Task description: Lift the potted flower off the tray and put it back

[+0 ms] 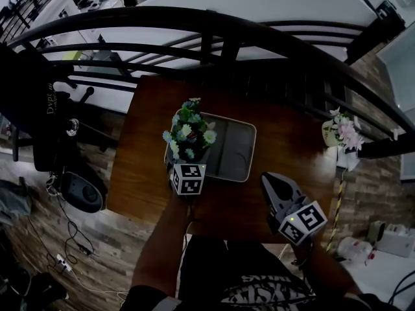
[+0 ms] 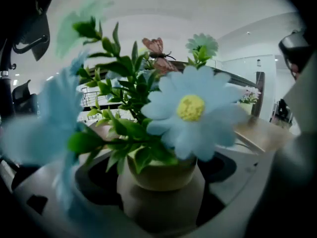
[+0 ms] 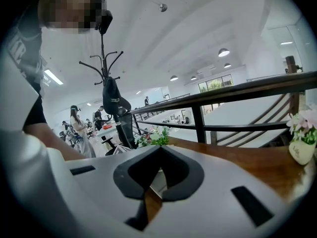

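A dark wooden surface (image 1: 149, 109) stands against a black railing (image 1: 194, 24), with an open office floor far below. Places here are given from the grey tray (image 1: 241, 149) at the surface's middle.

At the tray's left end is the potted flower (image 1: 189, 133), pale blue blooms over a small cream pot. The left gripper (image 1: 186, 167) reaches in from the tray's near side. In its own view the jaws stand one on each side of the pot and look clamped on it. Whether the pot's base rests on the tray or hangs just clear of it cannot be told.

Right of the tray, towards its near corner, the right gripper (image 1: 269, 181) hovers with jaws pressed together, holding nothing. Well right of the tray sits a second pot of pink flowers (image 1: 342, 133).

The likely risks: the round pot may twist or slip in a low grip, the top-heavy blooms may tip it, or its base may catch the tray's rim on the way back down.
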A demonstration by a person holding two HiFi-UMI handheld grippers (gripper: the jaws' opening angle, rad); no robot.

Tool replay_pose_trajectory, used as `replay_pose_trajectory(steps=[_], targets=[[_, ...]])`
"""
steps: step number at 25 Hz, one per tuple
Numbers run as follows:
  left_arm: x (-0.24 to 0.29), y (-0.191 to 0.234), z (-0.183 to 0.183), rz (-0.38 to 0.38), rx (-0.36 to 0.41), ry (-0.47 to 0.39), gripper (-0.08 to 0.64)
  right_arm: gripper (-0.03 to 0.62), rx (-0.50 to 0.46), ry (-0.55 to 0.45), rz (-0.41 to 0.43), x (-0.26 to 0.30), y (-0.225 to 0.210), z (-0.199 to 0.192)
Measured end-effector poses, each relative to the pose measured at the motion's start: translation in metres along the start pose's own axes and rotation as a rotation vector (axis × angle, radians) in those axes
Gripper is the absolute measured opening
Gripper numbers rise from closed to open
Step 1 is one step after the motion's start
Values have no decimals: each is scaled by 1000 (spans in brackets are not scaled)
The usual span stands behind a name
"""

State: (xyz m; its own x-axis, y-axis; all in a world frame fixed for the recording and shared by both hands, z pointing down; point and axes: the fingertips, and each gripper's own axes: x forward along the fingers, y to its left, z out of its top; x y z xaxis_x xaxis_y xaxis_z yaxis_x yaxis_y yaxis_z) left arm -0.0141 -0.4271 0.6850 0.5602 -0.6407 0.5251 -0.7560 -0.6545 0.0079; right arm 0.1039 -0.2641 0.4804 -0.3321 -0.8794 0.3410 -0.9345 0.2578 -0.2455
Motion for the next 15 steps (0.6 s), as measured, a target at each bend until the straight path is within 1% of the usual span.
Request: replay_pose_trajectory(steps=[4, 8, 10, 12, 15], targets=[[-22, -3, -6, 23, -30, 8, 466, -9, -5, -8, 12, -11, 2, 6], [-48, -9, -23, 46, -67, 17, 466, -9, -19, -29, 45, -19, 7, 12], [-62, -9, -29, 66, -100, 18, 466, -9, -24, -43, 65, -22, 4, 14], [-80, -11, -27, 82, -146, 18, 466, -9, -26, -52, 79, -26, 1, 16], [-108, -21, -15, 61, -228, -4, 465, -9, -25, -62, 96, -36, -1, 20]])
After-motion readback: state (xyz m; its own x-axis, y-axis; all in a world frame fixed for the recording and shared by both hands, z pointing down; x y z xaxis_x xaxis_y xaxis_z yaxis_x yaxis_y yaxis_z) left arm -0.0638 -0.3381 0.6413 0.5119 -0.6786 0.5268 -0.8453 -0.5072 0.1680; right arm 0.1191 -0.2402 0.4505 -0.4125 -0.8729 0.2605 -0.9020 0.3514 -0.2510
